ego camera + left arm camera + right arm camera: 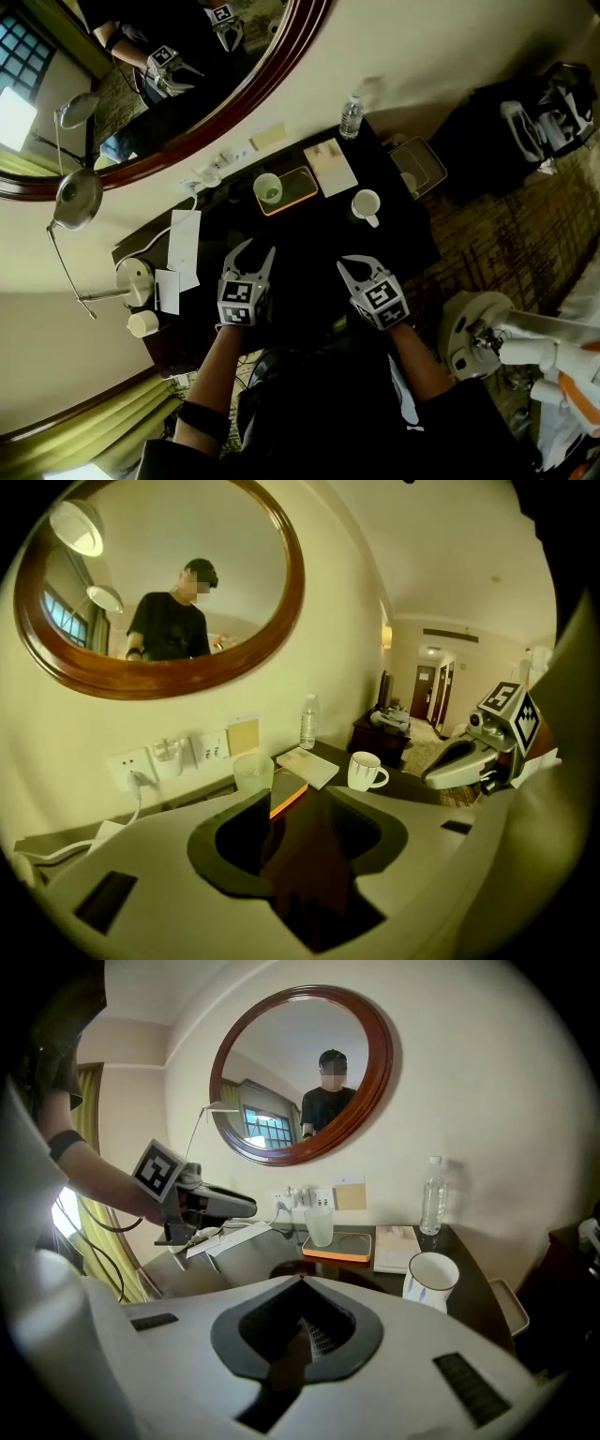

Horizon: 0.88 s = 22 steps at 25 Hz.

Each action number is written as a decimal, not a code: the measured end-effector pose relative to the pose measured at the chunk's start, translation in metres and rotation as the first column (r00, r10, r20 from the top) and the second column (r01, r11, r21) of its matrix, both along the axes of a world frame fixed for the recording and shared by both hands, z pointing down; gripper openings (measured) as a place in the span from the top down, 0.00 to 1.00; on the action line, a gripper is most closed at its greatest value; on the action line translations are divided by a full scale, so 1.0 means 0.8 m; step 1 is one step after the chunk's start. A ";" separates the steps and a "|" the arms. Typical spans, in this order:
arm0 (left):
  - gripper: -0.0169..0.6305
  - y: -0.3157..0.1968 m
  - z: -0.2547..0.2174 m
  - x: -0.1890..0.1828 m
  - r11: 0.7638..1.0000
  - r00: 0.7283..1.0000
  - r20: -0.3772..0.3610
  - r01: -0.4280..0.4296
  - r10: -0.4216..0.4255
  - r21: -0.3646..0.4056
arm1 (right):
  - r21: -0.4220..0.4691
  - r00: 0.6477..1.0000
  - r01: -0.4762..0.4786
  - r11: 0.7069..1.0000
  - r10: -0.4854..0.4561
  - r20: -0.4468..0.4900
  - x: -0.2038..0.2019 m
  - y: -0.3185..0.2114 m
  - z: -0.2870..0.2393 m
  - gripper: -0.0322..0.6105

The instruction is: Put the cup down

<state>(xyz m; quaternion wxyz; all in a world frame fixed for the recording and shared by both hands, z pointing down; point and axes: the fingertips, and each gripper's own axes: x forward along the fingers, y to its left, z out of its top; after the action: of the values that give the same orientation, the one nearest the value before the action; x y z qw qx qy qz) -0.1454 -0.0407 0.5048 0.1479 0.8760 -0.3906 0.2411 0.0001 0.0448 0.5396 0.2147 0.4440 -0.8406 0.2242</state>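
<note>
The biggest thing in front of me is the round wood-framed mirror [281, 84] on the wall, and it reflects the person holding my two claws. Below it runs the dark desk [309, 246], with everything else standing on it. At the desk's left end a desk lamp [77, 197] leans on its thin arm, and a sheet of white paper [185, 248] lies near its base. Toward the back wall a white notepad [330, 167] lies flat. Just to its left sits an orange-edged tray [300, 187]. A clear water bottle [351, 116] stands upright at the back, beyond the notepad.

The left claw [259, 247] hangs over the near part of the desk. In the left gripper view its jaws stand apart, with only bare desk between them. The right claw [349, 264] is level with it to the right. In its own view its jaws are together tip to tip, with nothing clamped.

The glass [268, 189] stands upright on the tray, ahead of the left claw and well apart from it. The white cup [366, 203] with a handle stands upright on the bare desk to the right of the tray, ahead of the right claw and not touched by either claw.
</note>
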 end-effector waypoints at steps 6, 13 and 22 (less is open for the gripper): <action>0.34 -0.070 0.036 0.010 0.999 0.999 0.020 -0.034 0.034 -0.027 | -0.032 1.000 0.000 0.999 0.000 0.006 -0.016 -0.002 0.021 0.95; 0.15 -0.152 0.102 0.020 0.996 0.996 0.023 -0.090 0.090 -0.008 | -0.038 1.000 0.008 0.999 -0.007 0.029 -0.029 -0.014 0.056 0.95; 0.14 -0.202 0.147 0.044 0.992 0.992 0.033 -0.122 0.122 0.003 | -0.074 0.993 -0.045 0.996 0.052 0.104 -0.029 -0.014 0.092 0.95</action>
<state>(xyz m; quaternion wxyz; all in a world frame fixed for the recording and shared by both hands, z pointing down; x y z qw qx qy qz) -0.1102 -0.2027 0.6221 0.1240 0.8946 -0.3392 0.2631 -0.0232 0.0336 0.6135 0.1801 0.4437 -0.8311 0.2827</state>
